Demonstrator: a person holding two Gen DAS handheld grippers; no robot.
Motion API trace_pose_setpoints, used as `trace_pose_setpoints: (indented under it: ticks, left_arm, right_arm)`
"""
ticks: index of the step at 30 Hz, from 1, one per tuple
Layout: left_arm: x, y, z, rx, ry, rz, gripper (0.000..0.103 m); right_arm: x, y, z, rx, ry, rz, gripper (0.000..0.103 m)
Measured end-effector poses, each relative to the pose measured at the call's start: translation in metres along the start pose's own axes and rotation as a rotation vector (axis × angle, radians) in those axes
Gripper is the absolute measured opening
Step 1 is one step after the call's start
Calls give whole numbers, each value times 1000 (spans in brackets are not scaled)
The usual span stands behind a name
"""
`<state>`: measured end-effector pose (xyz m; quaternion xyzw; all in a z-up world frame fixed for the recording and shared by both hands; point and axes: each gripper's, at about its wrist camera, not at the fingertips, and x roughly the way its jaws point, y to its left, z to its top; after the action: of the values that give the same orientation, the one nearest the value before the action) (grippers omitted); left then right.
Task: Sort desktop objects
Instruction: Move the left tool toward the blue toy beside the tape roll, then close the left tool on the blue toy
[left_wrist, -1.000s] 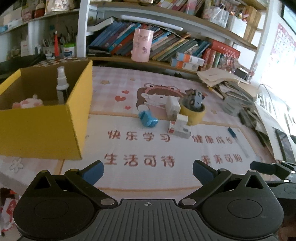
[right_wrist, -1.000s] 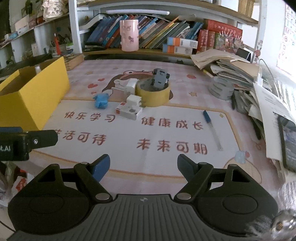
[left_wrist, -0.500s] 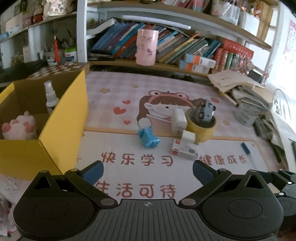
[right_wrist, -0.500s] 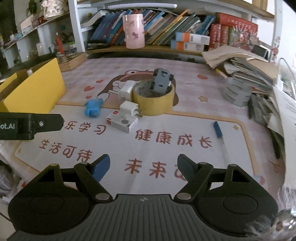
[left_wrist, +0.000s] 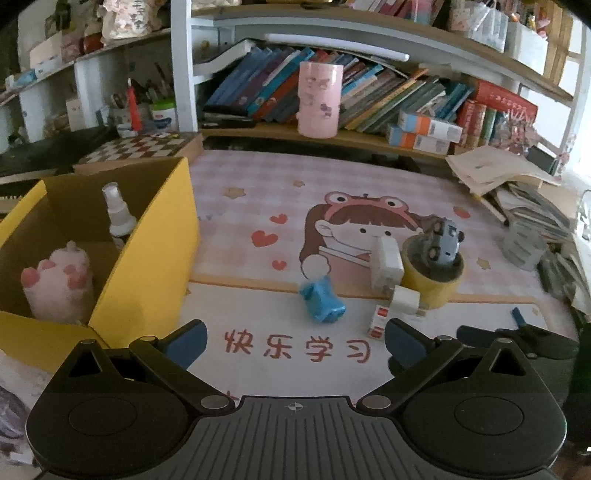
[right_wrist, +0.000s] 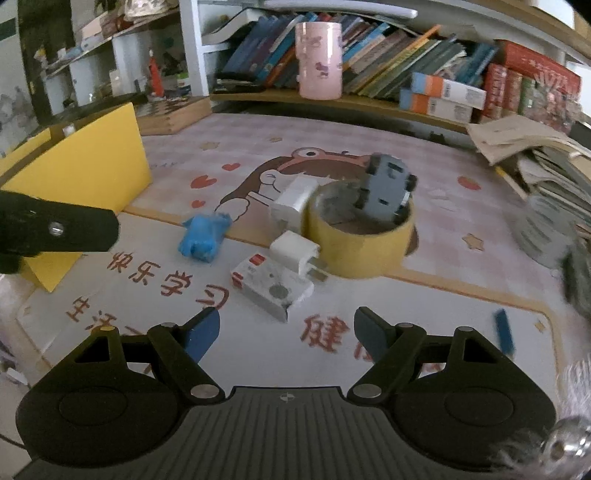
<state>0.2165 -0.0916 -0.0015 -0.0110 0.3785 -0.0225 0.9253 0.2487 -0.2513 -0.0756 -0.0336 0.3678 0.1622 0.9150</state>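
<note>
- Both grippers hover over the desk mat, jaws spread wide, nothing held: left gripper (left_wrist: 293, 341), right gripper (right_wrist: 286, 328).
- The small white box (right_wrist: 271, 286) lies just ahead of the right gripper, its long side running slantwise across the jaws.
- A white plug (right_wrist: 295, 253) rests against it, beside the tape roll (right_wrist: 360, 236).
- The right hand looks nearer; the yellow box (left_wrist: 147, 251) sits far left.

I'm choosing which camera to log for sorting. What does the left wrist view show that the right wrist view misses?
Only the left wrist view looks inside the yellow box, showing the spray bottle and pink paw plush. Only the right wrist view shows the flat white box whole. Both show the blue toy, tape roll, grey toy car and white chargers.
</note>
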Motion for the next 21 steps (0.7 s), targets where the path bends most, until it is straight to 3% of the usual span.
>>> trace_pose_setpoints:
  ticks: [14, 18, 19, 21]
  left_arm:
    - [8, -5, 9, -4, 35, 68, 103]
    - [11, -1, 10, -15, 44, 67, 103]
    - [11, -1, 11, -14, 44, 65, 103]
    - [13, -3, 11, -8, 45, 60, 103]
  right_arm:
    - [32, 21, 5, 22, -55, -24, 75]
    - [35, 24, 3, -21, -79, -42, 65]
    - [34, 23, 3, -26, -86, -41, 58]
    - [33, 18, 3, -23, -85, -22, 58]
